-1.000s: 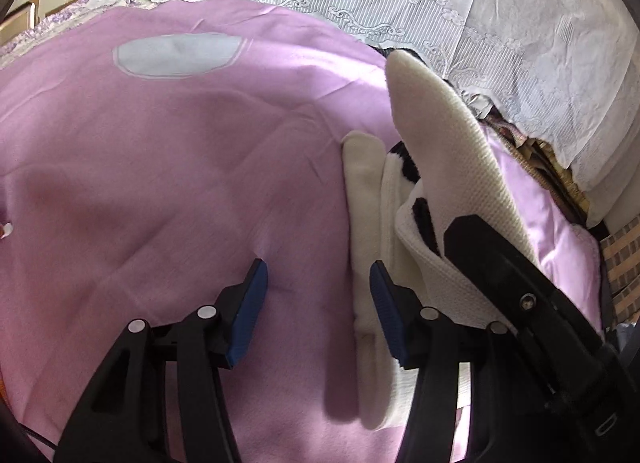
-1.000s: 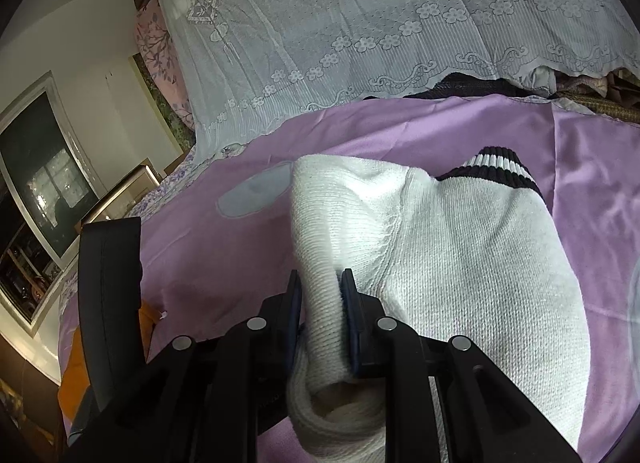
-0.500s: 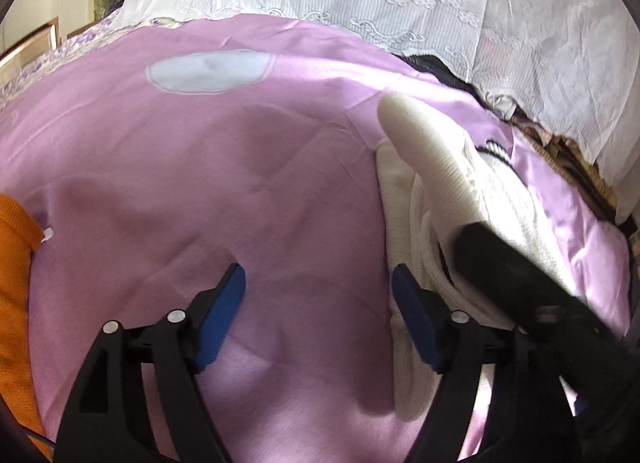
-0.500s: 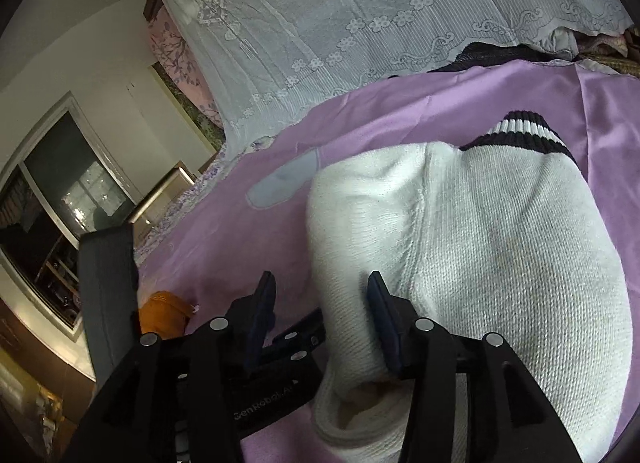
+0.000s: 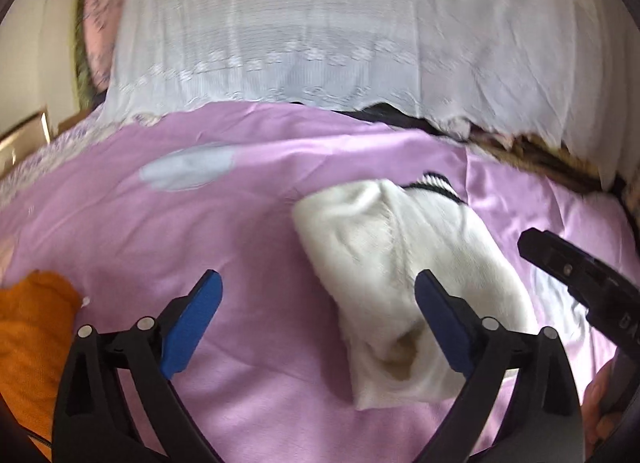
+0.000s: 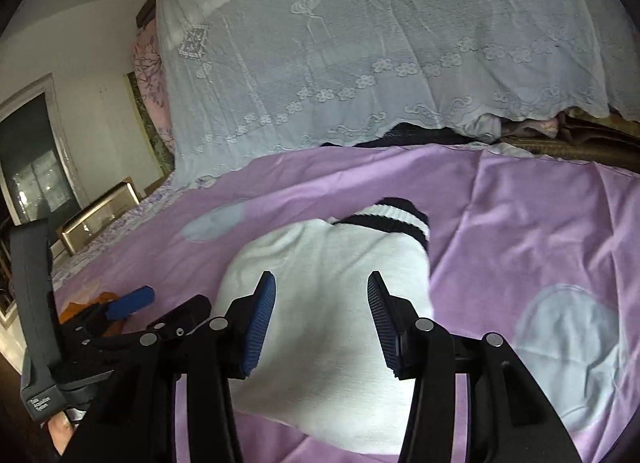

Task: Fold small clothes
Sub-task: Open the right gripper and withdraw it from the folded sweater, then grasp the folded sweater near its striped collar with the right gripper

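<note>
Sock [image 6: 328,303] lies near possibly orange cloth [image 5: 32,327].

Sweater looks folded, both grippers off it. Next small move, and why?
Probably take the left gripper toward the orange garment at its left. The white sweater lies folded on the purple sheet, the right gripper is open above it, and the left's jaws are opening with nothing between them.

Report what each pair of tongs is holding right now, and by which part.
Nothing is held. The left tongs are opening over the purple sheet; the right tongs stand open above the folded white sweater, pads clear of it.
</note>
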